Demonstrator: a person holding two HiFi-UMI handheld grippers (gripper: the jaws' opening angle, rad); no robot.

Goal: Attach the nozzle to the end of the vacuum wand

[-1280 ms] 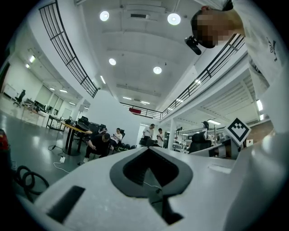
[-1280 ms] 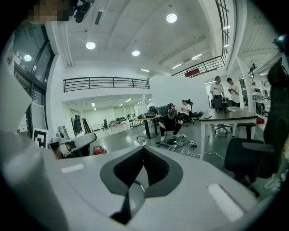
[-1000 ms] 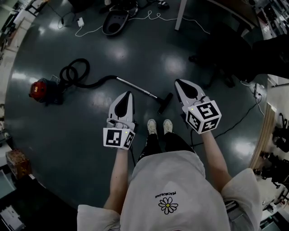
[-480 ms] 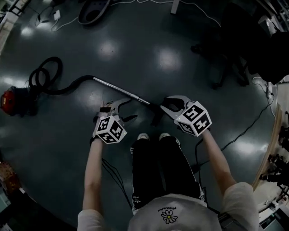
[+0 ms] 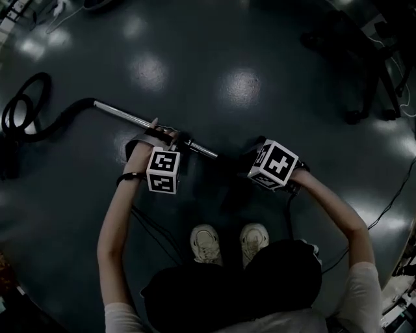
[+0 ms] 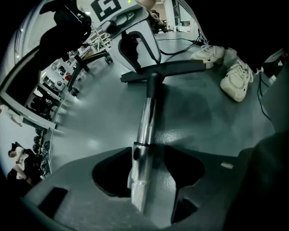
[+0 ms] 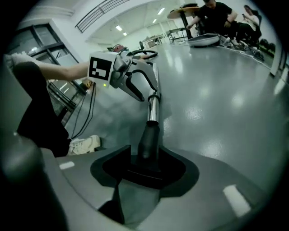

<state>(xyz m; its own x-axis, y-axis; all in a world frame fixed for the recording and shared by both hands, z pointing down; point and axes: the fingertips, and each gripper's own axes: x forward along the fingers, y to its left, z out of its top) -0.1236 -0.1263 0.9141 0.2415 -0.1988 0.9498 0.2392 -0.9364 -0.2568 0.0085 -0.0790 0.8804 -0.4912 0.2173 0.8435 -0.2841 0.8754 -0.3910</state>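
Chrome wand (image 5: 130, 119) lies on the dark, glossy floor (image 5: 214, 39). In the head view it runs from 10 o'clock toward 4 o'clock. A black hose (image 5: 68, 110) leaves its far end and curls off at 9 o'clock. Left tongs (image 6: 146, 158) straddle the wand partway along the tube. Their jaws have just been closing in a little but stand wide, with a dark gap on each side of the tube, so nothing is clamped. Straight ahead at 12 o'clock in the left gripper view, the black nozzle (image 6: 167, 70) sits at the wand's near end. Its crossbar lies flat on the floor and its neck meets the tube. Whether the joint is fully seated I cannot tell. Right tongs (image 7: 146, 153) come at the nozzle from the opposite side. Their jaws have just been opening and are spread nearly full. The nozzle's black neck stands between them, and the pads are not pressing on it. In the right gripper view the wand runs away at 12 o'clock toward the left tongs. The person crouches over the work, both arms reaching forward, with pale shoes (image 5: 207, 242) at 6 o'clock, between and behind the two tongs. More people (image 7: 212, 13) show far off at 1 o'clock in the right gripper view.
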